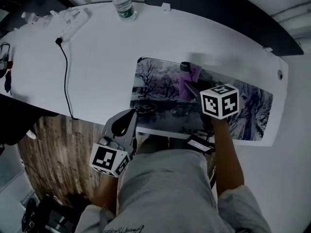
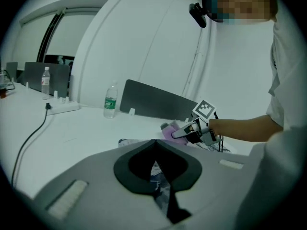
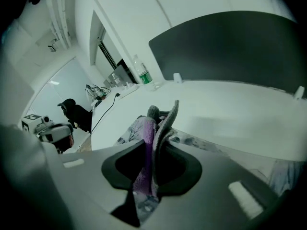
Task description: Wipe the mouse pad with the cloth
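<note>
A long mouse pad (image 1: 160, 81) with a dark printed picture lies along the white table's (image 1: 97, 57) front edge. A purple and grey cloth (image 1: 188, 76) rests on its middle. My right gripper (image 1: 187, 85) is shut on that cloth, which sticks out past the jaws in the right gripper view as a folded cloth (image 3: 143, 128) over the mouse pad (image 3: 184, 139). My left gripper (image 1: 130, 115) is shut, with its tip at the pad's front left corner. I cannot tell whether it pinches the pad. The left gripper view shows the right gripper (image 2: 180, 133) and the cloth (image 2: 168, 131).
At the table's far edge stand a water bottle (image 1: 124, 6) and a white power strip (image 1: 73, 22), whose black cable (image 1: 65, 76) runs to the front edge. A dark partition (image 1: 218, 8) lines the back. Wooden floor (image 1: 48, 144) shows front left.
</note>
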The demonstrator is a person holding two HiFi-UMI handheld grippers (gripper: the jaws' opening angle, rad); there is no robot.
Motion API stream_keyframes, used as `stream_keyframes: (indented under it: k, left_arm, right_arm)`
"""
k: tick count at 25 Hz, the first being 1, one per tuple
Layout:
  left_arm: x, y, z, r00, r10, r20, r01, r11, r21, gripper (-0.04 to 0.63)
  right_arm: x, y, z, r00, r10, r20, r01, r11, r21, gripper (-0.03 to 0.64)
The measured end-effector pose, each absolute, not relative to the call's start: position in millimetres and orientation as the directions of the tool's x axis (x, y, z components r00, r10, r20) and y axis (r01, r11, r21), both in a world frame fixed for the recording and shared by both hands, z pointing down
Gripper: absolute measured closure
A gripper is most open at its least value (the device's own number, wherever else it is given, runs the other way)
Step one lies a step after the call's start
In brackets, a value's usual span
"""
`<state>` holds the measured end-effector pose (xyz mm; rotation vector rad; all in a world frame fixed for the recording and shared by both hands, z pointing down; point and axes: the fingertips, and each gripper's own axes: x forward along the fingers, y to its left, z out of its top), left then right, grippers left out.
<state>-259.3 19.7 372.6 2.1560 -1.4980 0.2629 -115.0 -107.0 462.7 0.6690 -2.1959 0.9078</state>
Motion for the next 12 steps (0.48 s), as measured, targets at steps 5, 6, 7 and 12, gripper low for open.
stream_keyframes:
  k: [5,6,7,12]
  left_arm:
    - [-191.3,0.5,371.1,0.466,-0.785,0.409,-0.881,-0.366,0.301,0.576]
    - [-175.4,-2.7,368.9,0.487,-0.772,0.409,-0.870,-0.388,0.303,0.577]
    - [-159.8,-5.4,367.2,0.506,-0.761,0.407,-0.860,-0.409,0.304,0.575]
    - [-90.9,-15.7,362.0,0.573,-0.717,0.396,-0.819,-0.486,0.305,0.577]
  right_arm:
    - [-16.4,-99.4,451.8,-0.605,-0.282,0.744,-0.736,0.555,-0.388,0.529]
    - [5.2,-97.0,452.3,-0.590,-0.295,0.752,-0.753,0.538,-0.379,0.529]
    - [27.4,-94.3,454.2,-0.571,-0.306,0.762,-0.770,0.521,-0.368,0.529]
    - [142.2,-77.5,468.8,-0.476,-0.344,0.810,-0.851,0.412,-0.325,0.529]
